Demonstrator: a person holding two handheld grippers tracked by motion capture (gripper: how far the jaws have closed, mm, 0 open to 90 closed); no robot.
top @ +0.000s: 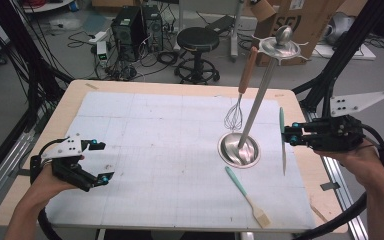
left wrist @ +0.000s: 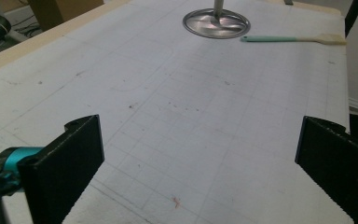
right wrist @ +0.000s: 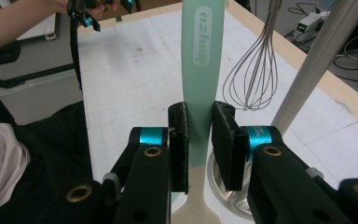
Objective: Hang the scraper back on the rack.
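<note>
Grippers and utensils at a hanging stand, ordered near to far.

Lower left of the high view: left gripper [top: 101, 161], jaws spread wide on nothing, parked low over the gridded mat [top: 155, 150]; probably kept out of the way while the other hand works. Same wide gap in the left gripper view [left wrist: 200, 163], bare mat between the jaws.

Lower centre: second spatula [top: 245, 195], lying flat on the mat just in front of the stand base [top: 238, 150]; looks to be waiting its turn.

Right edge: right gripper [top: 286, 135], clamped on the teal spatula [top: 282, 117], held upright and clear of the mat, just right of the base. Jaws pinching the neck between teal handle and pale blade in the right gripper view [right wrist: 199, 140], handle end free [right wrist: 203, 46]; likely so it can go onto the stand's top disc [top: 279, 47].

Centre right: whisk [top: 235, 117], hanging wires-down from that disc beside the pole.

Surface: white mat, faintly scuffed, on a pale wooden table [top: 65, 110].

Upper frame: black stool [top: 198, 40], computer towers [top: 130, 25], loose cables, cardboard box [top: 310, 20] on a grey floor.
</note>
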